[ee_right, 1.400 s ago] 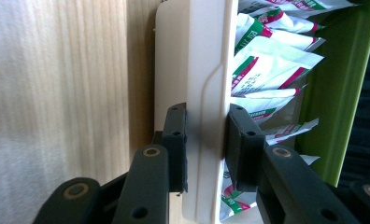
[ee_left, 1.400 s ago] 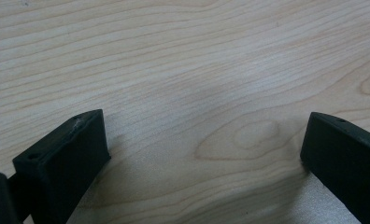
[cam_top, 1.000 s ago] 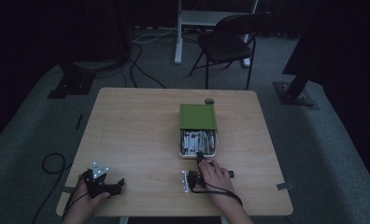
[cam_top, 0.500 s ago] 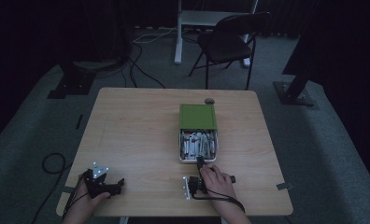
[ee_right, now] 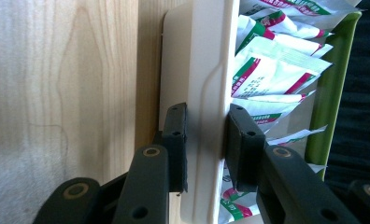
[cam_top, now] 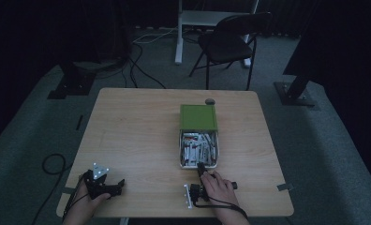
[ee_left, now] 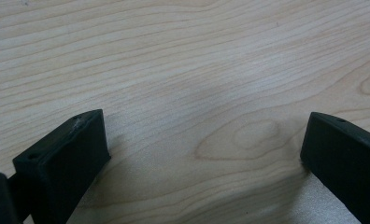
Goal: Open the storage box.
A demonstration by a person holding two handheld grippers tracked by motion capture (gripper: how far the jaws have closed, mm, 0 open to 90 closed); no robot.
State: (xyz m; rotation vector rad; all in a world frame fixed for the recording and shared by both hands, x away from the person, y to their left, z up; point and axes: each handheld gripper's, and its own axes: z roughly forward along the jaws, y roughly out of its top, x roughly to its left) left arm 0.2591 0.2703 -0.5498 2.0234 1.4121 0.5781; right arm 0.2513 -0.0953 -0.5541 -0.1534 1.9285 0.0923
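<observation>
Drawer (cam_top: 198, 149) of packets (ee_right: 272, 70) sits pulled out of its green box (cam_top: 198, 116), right of desk (cam_top: 137, 131) centre; our right gripper (ee_right: 205, 140) clamps its near wall, likely to slide it. Left gripper (ee_left: 199, 154) rests idle, jaws apart.

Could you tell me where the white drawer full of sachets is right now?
In the high view the white drawer sits right of the table's centre, pulled out toward the person from the green box, and the right tool is clamped on its front wall.
</observation>
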